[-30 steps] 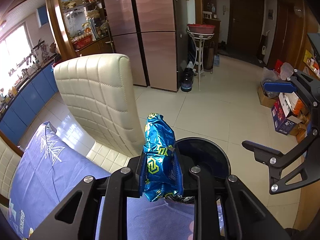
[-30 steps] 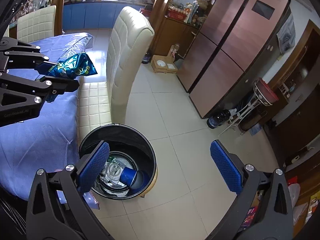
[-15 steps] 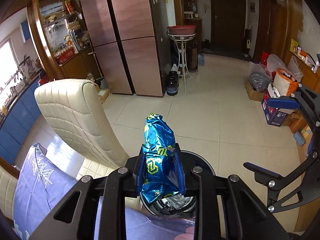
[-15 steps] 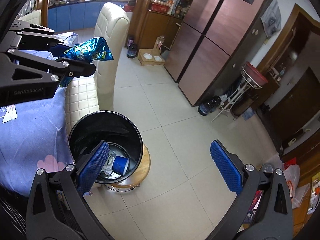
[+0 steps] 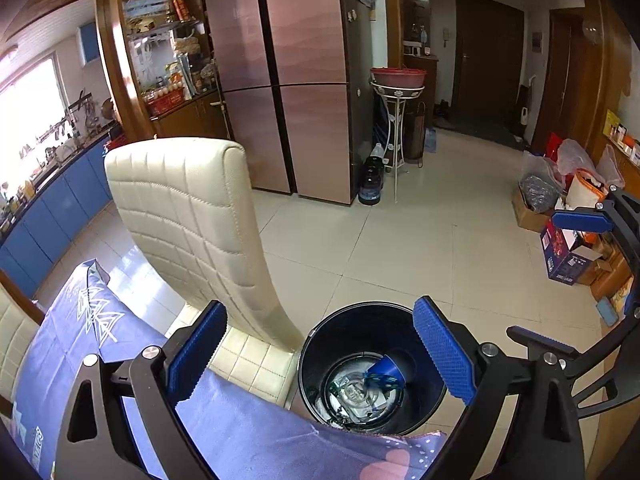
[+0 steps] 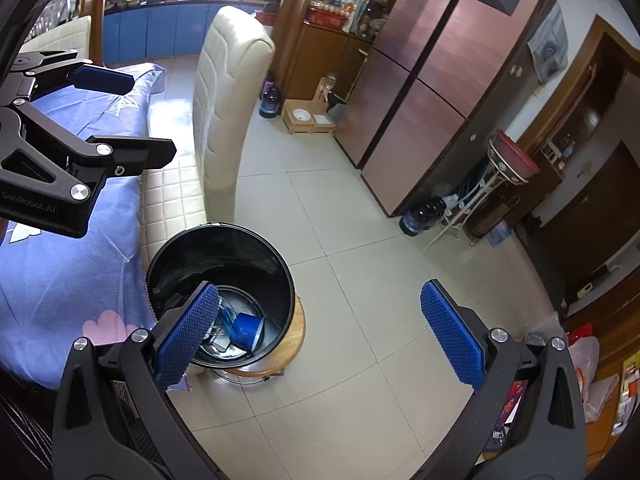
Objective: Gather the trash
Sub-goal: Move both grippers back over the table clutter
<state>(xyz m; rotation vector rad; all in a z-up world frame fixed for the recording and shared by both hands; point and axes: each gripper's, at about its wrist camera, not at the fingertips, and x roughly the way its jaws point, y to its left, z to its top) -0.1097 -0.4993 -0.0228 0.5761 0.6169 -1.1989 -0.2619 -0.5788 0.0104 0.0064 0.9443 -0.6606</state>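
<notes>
Dropping trash into the bin

Opening wide above the black bin (image 5: pixel 360 316), left gripper (image 5: pixel 316 356) empty. Spread apart too, right gripper (image 6: pixel 320 332), nothing between. Lying inside: blue cup (image 6: pixel 247 327), light, crushable, probably best pinched at rim.

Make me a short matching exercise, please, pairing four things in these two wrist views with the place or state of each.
Things:
1. blue cup
2. black bin
3. cream chair
4. left gripper

Places or states:
A. stands on a round wooden stool
B. jaws opening, nothing between them
C. lies inside the bin
D. beside the blue-clothed table

Pairs: 1-C, 2-A, 3-D, 4-B
</notes>
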